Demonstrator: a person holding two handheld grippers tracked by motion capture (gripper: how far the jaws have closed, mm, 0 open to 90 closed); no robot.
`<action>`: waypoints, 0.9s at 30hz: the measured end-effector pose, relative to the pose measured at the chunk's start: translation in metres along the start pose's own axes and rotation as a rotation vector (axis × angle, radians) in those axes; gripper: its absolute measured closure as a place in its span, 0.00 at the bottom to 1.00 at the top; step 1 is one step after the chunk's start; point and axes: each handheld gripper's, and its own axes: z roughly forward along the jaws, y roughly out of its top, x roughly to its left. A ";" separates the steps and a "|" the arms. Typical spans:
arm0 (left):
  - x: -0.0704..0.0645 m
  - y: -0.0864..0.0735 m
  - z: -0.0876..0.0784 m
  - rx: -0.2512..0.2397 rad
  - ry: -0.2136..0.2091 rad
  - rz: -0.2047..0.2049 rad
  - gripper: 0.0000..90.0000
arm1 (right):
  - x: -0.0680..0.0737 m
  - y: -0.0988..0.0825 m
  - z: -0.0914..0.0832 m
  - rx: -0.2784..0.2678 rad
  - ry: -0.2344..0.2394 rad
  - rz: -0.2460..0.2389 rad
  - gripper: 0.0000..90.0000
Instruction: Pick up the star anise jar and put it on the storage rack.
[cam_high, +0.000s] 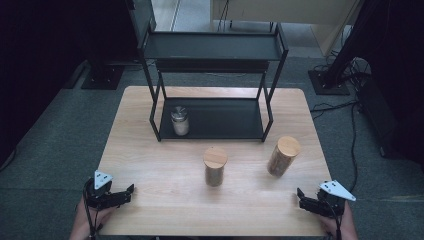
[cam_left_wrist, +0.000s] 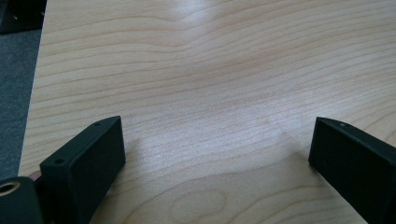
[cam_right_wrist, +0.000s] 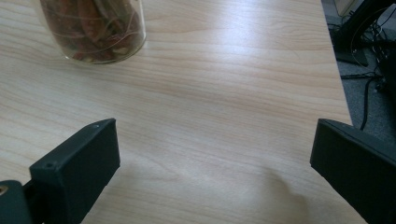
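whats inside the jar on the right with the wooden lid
The right jar holds reddish-brown dried pieces with pale strands, seen through its glass in the right gripper view. Its wooden lid covers the top, and what exactly the pieces are cannot be told.

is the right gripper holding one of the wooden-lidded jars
No, the right gripper has its jaws wide apart over bare table, with the nearest wooden-lidded jar standing untouched ahead of it.
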 end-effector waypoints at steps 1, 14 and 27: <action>0.000 0.000 0.000 0.000 0.000 0.000 0.04 | 0.001 0.000 0.000 -0.002 0.003 0.004 0.01; 0.000 0.000 0.000 -0.001 0.000 0.000 0.04 | 0.020 0.001 -0.001 -0.021 0.020 0.018 0.01; 0.000 0.000 0.000 -0.001 -0.005 0.003 0.04 | 0.046 0.006 0.002 -0.014 0.067 -0.016 0.01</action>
